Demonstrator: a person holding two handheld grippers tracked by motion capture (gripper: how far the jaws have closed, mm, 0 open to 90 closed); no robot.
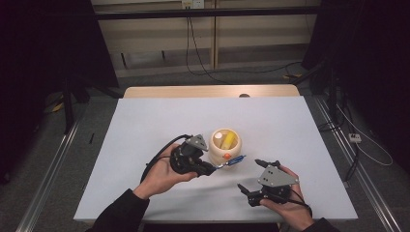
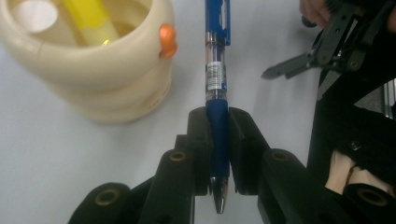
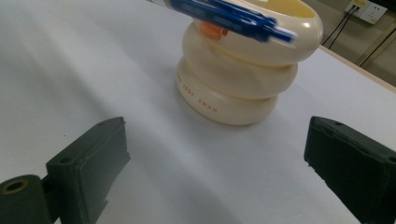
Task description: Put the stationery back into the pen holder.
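A cream, ringed pen holder with an orange knob stands mid-table, with a yellow marker inside it. My left gripper is shut on a blue pen, held in the air just right of the holder, its metal tip pointing back toward the hand. My right gripper stands open near the table's front right, jaws wide apart and facing the holder, with nothing between them.
The white table has a wooden strip along its far edge. Cables trail on the floor behind and to the right. The person's forearms enter from the bottom edge.
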